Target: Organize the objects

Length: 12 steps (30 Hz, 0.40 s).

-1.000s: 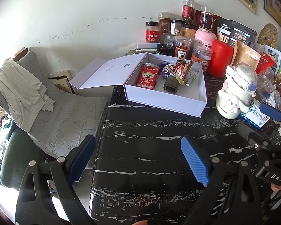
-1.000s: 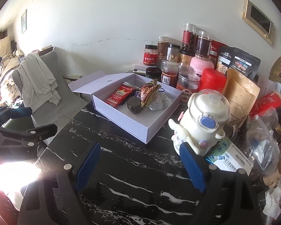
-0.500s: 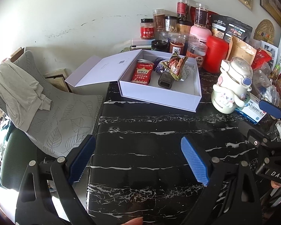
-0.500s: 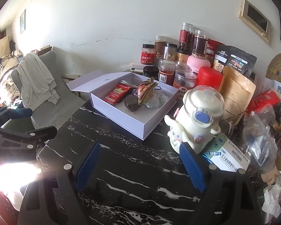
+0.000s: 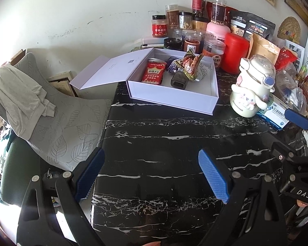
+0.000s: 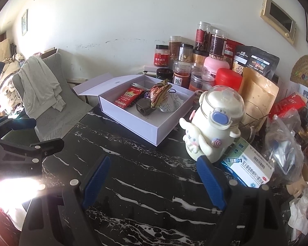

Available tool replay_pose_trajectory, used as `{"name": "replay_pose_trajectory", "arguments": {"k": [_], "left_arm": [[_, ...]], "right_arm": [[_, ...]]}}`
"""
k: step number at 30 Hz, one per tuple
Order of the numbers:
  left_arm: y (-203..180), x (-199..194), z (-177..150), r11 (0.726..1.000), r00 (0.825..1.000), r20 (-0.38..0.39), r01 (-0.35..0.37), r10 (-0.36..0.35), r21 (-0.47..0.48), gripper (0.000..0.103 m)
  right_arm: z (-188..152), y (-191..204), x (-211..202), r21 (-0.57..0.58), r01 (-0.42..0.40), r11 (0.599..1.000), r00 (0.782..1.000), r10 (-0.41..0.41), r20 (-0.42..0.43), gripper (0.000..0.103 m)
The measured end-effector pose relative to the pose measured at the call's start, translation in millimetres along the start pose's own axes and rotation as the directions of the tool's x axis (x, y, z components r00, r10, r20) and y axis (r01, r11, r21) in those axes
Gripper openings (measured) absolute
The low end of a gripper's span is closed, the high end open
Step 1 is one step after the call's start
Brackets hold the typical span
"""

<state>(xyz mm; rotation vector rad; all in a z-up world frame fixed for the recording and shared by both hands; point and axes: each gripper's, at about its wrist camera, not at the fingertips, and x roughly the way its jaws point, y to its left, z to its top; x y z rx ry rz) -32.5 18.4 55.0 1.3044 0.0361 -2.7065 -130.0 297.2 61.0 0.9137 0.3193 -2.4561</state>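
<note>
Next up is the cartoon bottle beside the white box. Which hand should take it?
Probably right. The right gripper is open with the cartoon bottle just ahead; the left gripper faces bare tabletop.

Desk (image 5: 164,143): black marble-look top with white veining, glossy, reflective. White box (image 5: 174,100): matt smooth card, lid same finish. Red packet (image 5: 155,72) in the box: shiny printed foil or plastic. Crumpled wrapper (image 5: 190,63): glossy, creased film. Dark case (image 5: 178,81): matt, material unclear. Cartoon bottle (image 6: 213,127): smooth cream plastic, clear glossy dome on top. Medicine carton (image 6: 246,168): printed paperboard, slight sheen. Jars (image 6: 181,75): clear plastic, some with paper labels. Red canister (image 5: 235,53): smooth, opaque, semi-gloss. Kraft pouch (image 6: 256,94): matt brown paper. Chair cover (image 5: 67,123): grey cloth with leaf pattern. Left hand-held gripper (image 5: 152,174) and right hand-held gripper (image 6: 154,179): matt black plastic frames, metal screws, ribbed blue pads.
</note>
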Motion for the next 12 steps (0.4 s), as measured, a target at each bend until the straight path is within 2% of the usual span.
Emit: {"name": "replay_pose_trajectory", "arguments": {"k": [12], "left_arm": [[-12.7,12.2,-14.8,0.999,0.999,-0.026,0.028,-0.028,0.018,0.094]], "right_arm": [[-12.9,-5.0,2.3,0.015,0.01,1.0,1.0,-0.009,-0.02,0.087]]}}
